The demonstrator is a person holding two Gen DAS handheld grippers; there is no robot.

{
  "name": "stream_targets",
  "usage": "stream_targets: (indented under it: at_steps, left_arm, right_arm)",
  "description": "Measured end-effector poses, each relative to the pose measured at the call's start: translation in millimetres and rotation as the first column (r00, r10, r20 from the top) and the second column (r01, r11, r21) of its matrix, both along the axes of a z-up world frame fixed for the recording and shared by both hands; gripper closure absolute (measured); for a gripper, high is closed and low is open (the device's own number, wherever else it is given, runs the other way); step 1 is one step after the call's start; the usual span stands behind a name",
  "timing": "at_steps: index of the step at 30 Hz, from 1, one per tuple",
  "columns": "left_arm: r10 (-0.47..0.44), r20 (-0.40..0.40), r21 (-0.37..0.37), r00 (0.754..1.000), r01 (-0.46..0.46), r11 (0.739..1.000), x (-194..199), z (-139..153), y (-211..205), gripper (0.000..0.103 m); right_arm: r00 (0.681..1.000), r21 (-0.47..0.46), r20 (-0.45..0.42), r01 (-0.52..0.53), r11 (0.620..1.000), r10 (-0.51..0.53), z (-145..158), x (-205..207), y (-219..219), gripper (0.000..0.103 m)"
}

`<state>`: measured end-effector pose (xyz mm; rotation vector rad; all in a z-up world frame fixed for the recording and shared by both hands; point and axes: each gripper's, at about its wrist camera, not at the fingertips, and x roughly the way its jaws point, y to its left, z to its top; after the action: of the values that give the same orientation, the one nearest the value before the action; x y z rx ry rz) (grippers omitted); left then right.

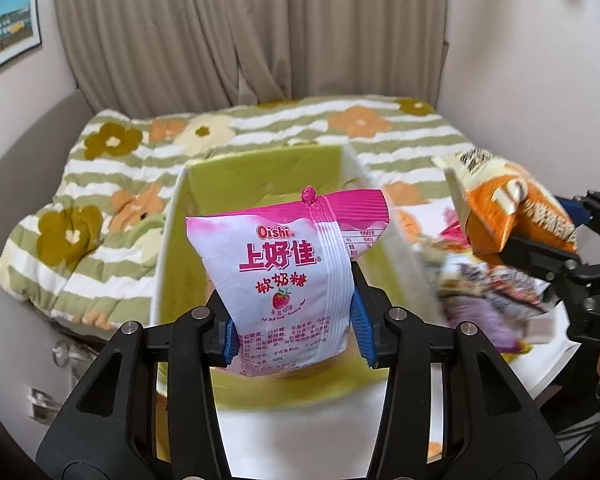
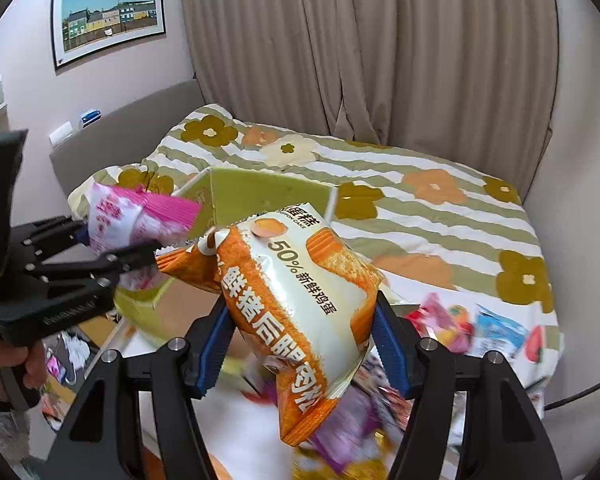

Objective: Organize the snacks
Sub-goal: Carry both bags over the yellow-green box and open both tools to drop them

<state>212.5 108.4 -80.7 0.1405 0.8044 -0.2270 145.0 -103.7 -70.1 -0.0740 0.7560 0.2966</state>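
While both grippers grip snacks over the green box (image 1: 260,168), left gripper (image 1: 292,320) pinches pink candy bag (image 1: 284,272) low; right gripper (image 2: 300,344) clamps orange cake bag (image 2: 300,300). Risk: either slick, puffy pack slips, missing the box.

The loose snack packets (image 2: 440,320) on the bedspread's near right part are motion-blurred, their labels unreadable. The pink Oishi candy bag (image 1: 284,276) hides much of the green box's (image 1: 260,172) floor. The orange cake bag (image 2: 300,312) covers packets beneath it.
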Motion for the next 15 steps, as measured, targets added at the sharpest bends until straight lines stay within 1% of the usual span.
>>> stream_targets:
  at_steps: [3,5,8,11,13,14,15]
  left_arm:
    - [-0.006,-0.048,0.005,0.999,0.007,1.0,21.6,-17.9,15.8,0.062]
    - [-0.009,-0.073,0.012,0.997,0.01,1.0,31.3,-28.3,20.6,0.062]
    - [-0.006,-0.109,0.001,0.994,0.006,1.0,44.5,-41.2,28.0,0.062]
    - [0.0,-0.137,-0.011,0.991,-0.002,1.0,50.3,-51.6,29.6,0.061]
    - [0.002,-0.165,-0.011,0.986,-0.004,1.0,55.1,-58.9,30.5,0.059]
    - [0.01,-0.168,-0.003,0.986,-0.011,1.0,55.9,-61.0,30.0,0.05]
    - [0.028,-0.159,0.018,0.987,-0.025,1.0,55.6,-62.5,28.4,0.025]
  right_arm:
    - [1.0,0.012,-0.023,0.016,1.0,-0.016,-6.8,19.8,24.4,0.042]
    - [0.999,0.022,-0.04,0.02,1.0,-0.019,-11.7,28.9,34.3,0.042]
    - [0.998,0.022,-0.067,0.018,1.0,-0.016,-18.9,42.5,47.5,0.042]
    - [0.996,0.014,-0.093,0.015,1.0,-0.013,-26.6,53.7,55.3,0.042]
    - [0.994,0.024,-0.108,0.011,1.0,-0.008,-30.7,59.2,55.1,0.041]
    - [0.993,0.031,-0.115,0.007,0.999,-0.004,-32.5,62.3,54.9,0.041]
    - [0.993,0.035,-0.12,0.003,0.999,0.001,-34.3,64.7,55.3,0.041]
